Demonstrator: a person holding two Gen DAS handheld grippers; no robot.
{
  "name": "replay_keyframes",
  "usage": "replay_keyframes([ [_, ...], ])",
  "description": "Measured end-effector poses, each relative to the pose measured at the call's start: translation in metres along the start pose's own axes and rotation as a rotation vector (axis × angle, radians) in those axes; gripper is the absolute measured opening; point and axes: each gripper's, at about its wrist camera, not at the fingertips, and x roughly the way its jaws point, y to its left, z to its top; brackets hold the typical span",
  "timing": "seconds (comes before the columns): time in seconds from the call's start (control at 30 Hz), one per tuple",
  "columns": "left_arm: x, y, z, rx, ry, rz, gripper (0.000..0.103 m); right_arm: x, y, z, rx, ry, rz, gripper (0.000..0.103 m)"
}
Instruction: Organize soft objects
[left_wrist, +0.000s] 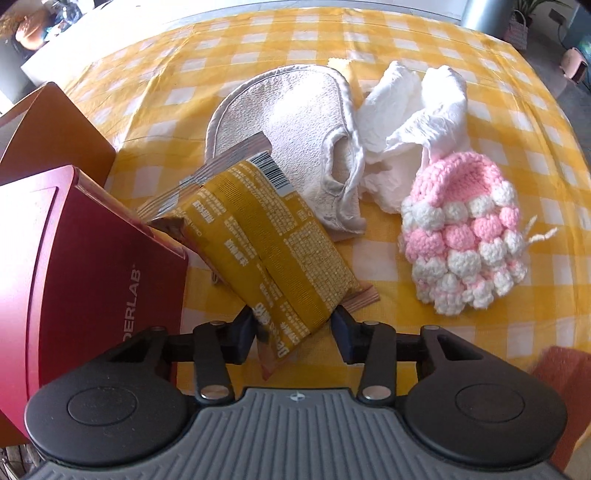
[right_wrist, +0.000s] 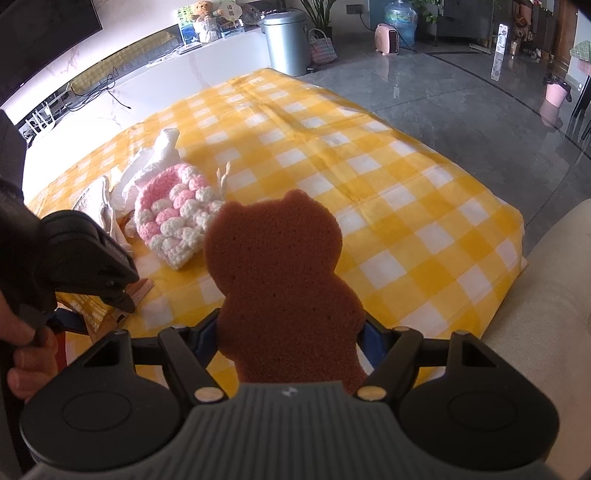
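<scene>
A: Left wrist view?
B: The red box (left_wrist: 88, 266) stands open; a yellow snack packet (left_wrist: 266, 236) leans on its rim. The left gripper (left_wrist: 295, 328) pinches the packet's lower end, pointing steeply down.

A: Right wrist view?
B: The right gripper (right_wrist: 291, 336) clamps a brown bear-shaped sponge (right_wrist: 284, 280) upright, beside the pink-and-white knitted hat (right_wrist: 173, 218).
</scene>
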Motion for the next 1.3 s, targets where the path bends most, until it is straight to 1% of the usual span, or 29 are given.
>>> replay_keyframes([
  [0.17, -0.002, 0.012, -0.008, 0.074, 0.037, -0.072, 0.042, 0.000, 0.000, 0.000, -0.004, -0.002, 0.002, 0.074],
  [0.3, -0.004, 0.017, -0.022, 0.140, 0.092, -0.118, 0.040, 0.000, 0.002, 0.000, -0.009, -0.001, -0.003, 0.073],
  [0.4, -0.007, 0.019, -0.036, 0.204, 0.140, -0.146, 0.040, 0.000, 0.003, 0.001, -0.015, 0.002, -0.004, 0.073],
  [0.5, -0.008, 0.019, -0.047, 0.269, 0.173, -0.157, 0.040, 0.000, 0.005, 0.000, -0.022, 0.003, -0.010, 0.073],
  [0.57, -0.008, 0.020, -0.049, 0.283, 0.205, -0.176, 0.042, 0.000, 0.005, 0.001, -0.024, 0.003, -0.011, 0.073],
  [0.67, -0.009, 0.022, -0.046, 0.212, 0.229, -0.199, 0.042, 0.000, 0.006, 0.000, -0.029, 0.002, -0.014, 0.073],
  [0.77, -0.015, 0.020, -0.041, 0.172, 0.226, -0.237, 0.047, 0.001, 0.006, 0.000, -0.030, 0.005, -0.011, 0.073],
  [0.83, -0.018, 0.014, -0.039, 0.170, 0.210, -0.220, 0.052, 0.001, 0.005, 0.000, -0.026, 0.006, -0.013, 0.073],
  [0.9, -0.016, 0.010, -0.037, 0.175, 0.206, -0.187, 0.065, 0.001, 0.003, 0.001, -0.014, 0.006, -0.012, 0.073],
  [0.93, -0.014, 0.007, -0.036, 0.177, 0.208, -0.176, 0.068, 0.001, 0.001, 0.001, -0.010, 0.007, -0.017, 0.073],
  [0.97, -0.011, 0.006, -0.035, 0.179, 0.215, -0.174, 0.073, 0.002, 0.000, 0.001, -0.006, 0.009, -0.024, 0.073],
  [1.0, -0.006, 0.005, -0.033, 0.179, 0.228, -0.174, 0.076, 0.002, -0.001, 0.001, -0.002, 0.011, -0.024, 0.073],
  [1.03, -0.002, 0.007, -0.031, 0.164, 0.242, -0.174, 0.076, 0.003, -0.002, 0.001, 0.004, 0.013, -0.019, 0.073],
  [1.1, 0.005, 0.011, -0.027, 0.084, 0.271, -0.196, 0.079, 0.003, -0.003, 0.001, 0.003, 0.015, -0.010, 0.073],
  [1.17, 0.009, 0.022, -0.024, -0.031, 0.295, -0.238, 0.083, 0.003, -0.002, 0.000, -0.002, 0.015, -0.005, 0.073],
  [1.23, 0.010, 0.029, -0.022, -0.110, 0.282, -0.241, 0.085, 0.003, -0.001, 0.000, -0.007, 0.015, 0.002, 0.073],
  [1.3, 0.006, 0.033, -0.021, -0.147, 0.251, -0.228, 0.086, 0.003, -0.002, 0.000, -0.006, 0.015, 0.004, 0.073],
])
